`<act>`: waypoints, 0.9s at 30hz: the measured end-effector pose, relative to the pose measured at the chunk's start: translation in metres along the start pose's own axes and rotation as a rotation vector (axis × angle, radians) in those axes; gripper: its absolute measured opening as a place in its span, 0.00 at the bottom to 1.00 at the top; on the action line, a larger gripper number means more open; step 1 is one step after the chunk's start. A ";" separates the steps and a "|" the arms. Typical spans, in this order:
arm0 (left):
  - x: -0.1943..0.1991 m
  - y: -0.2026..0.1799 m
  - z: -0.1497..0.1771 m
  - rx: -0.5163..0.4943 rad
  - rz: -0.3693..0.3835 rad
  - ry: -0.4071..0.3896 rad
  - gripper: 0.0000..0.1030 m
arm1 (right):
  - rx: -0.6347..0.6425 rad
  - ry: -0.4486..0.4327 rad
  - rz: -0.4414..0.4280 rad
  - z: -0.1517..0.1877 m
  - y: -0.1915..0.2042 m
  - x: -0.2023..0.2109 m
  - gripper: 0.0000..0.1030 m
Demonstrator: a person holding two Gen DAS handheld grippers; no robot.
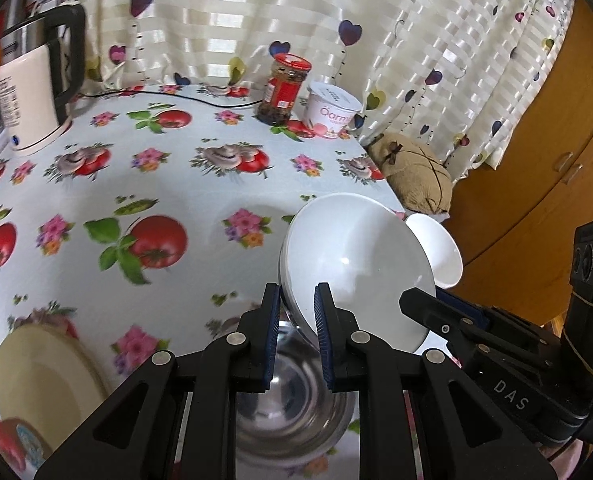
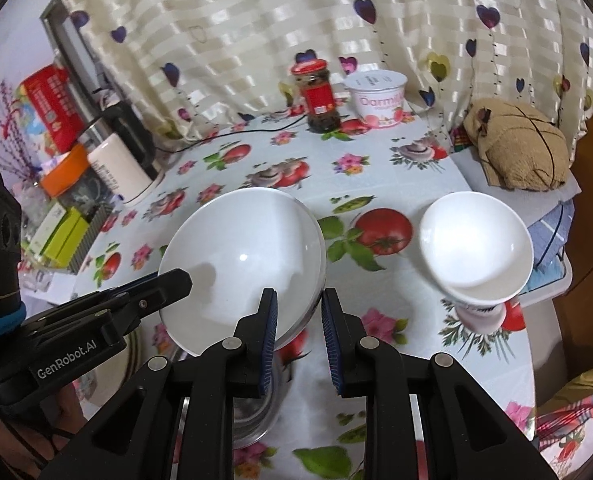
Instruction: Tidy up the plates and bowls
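Gripping opposite rims of large white bowl point(image 2: 242, 256), lifted tilted above steel bowl point(image 1: 296, 396): left gripper point(image 1: 296, 300), right gripper point(image 2: 298, 304). Nearby: small white bowl point(image 2: 476, 244), cream plate point(image 1: 40, 372). Farther back: kettle point(image 1: 32, 88), red-lidded jar point(image 1: 284, 88), yogurt tub point(image 1: 332, 110).

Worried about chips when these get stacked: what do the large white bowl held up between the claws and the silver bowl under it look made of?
Large white bowl: probably glazed ceramic, though melamine is possible; glossy, opaque, with a sharp highlight. Silver bowl: seemingly stainless steel; its inside shows mirror-like grey reflections.
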State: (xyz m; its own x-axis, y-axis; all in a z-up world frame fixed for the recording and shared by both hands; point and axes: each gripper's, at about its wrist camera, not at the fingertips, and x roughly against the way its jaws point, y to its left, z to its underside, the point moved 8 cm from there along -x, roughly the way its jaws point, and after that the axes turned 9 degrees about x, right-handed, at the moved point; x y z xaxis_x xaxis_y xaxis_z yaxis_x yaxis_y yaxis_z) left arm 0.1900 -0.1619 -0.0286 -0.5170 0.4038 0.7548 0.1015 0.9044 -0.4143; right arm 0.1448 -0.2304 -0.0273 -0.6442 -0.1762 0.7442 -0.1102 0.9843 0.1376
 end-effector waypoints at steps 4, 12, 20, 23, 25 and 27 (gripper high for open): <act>0.012 0.014 0.011 0.024 -0.020 -0.003 0.18 | 0.023 0.007 -0.017 0.008 0.017 0.003 0.22; 0.025 0.033 0.032 0.055 -0.050 0.007 0.18 | 0.061 0.035 -0.047 0.025 0.044 0.004 0.22; 0.023 0.043 0.050 0.072 -0.075 0.050 0.18 | 0.070 0.081 -0.061 0.042 0.054 -0.002 0.22; 0.020 0.046 0.057 0.076 -0.081 0.071 0.18 | 0.071 0.101 -0.062 0.049 0.055 -0.005 0.22; 0.018 0.047 0.060 0.078 -0.084 0.083 0.18 | 0.070 0.113 -0.063 0.052 0.055 -0.007 0.22; 0.016 0.048 0.064 0.079 -0.091 0.095 0.18 | 0.069 0.127 -0.062 0.056 0.055 -0.010 0.22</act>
State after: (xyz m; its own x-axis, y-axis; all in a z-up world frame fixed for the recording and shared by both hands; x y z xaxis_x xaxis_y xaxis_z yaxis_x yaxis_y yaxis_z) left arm 0.1324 -0.1209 -0.0691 -0.4377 0.3356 0.8341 -0.0114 0.9256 -0.3783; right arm 0.1026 -0.1745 -0.0639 -0.5338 -0.2318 0.8132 -0.2018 0.9688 0.1437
